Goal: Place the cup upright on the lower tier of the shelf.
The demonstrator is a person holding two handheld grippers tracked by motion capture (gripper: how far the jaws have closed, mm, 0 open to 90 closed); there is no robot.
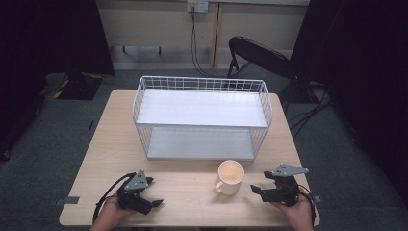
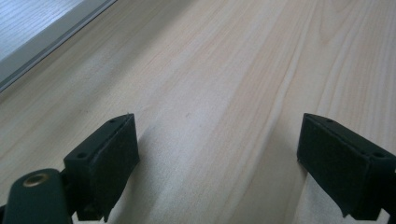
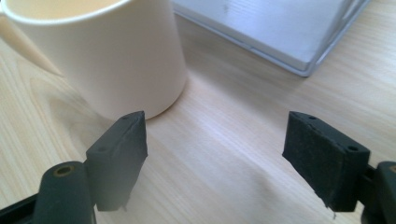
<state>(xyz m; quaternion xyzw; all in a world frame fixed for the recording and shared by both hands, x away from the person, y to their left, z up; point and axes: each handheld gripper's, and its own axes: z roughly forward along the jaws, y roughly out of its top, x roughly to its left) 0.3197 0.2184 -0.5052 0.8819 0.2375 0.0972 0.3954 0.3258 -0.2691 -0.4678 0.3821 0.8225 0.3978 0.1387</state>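
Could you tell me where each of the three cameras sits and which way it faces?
High view: above the person's side, looking forward and down on the table, wire shelf rack and mug; both hands hold the left gripper and right gripper.
Left gripper view: rides the left gripper, facing bare tabletop between open jaws.
Right gripper view: rides the right gripper, facing the mug just beyond its open jaws.
Shared: the mug and rack base appear in the high and right gripper views.

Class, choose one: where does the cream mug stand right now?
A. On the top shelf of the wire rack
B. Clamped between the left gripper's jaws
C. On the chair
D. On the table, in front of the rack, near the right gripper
D: the mug stands on the table in front of the wire rack, just left of the open right gripper.
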